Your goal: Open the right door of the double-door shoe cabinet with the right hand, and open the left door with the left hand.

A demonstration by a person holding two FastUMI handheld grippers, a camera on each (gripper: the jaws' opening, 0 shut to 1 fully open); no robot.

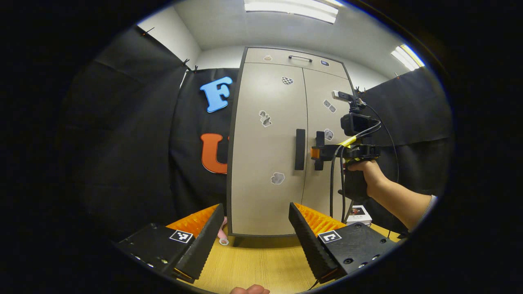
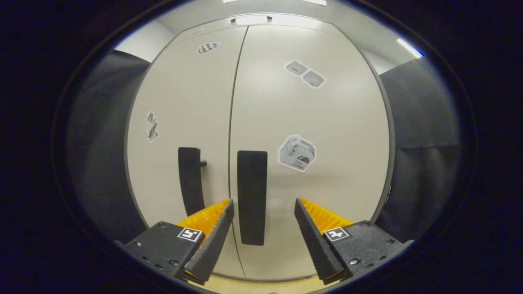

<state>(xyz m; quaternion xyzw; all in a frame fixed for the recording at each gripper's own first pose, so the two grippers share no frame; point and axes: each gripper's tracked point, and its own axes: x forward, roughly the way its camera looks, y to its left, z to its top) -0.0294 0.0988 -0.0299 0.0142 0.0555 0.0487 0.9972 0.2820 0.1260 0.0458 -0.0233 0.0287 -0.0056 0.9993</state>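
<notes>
- The left tongs [image 1: 255, 241] hang released, fingers spread wide, over the wooden surface [image 1: 261, 261], well back from the shoe cabinet [image 1: 265, 196].
- The cabinet stands upright on that surface, both doors closed (stickers dot its front).
- The left door handle [image 2: 190, 179] sits just beside the centre seam.
- The right door handle [image 2: 252, 196] stands between the fingers of the right tongs [image 2: 263, 237], which gape released, not yet pressing it.
- A hand [image 1: 365, 171] holds the right tongs at the right door.
</notes>
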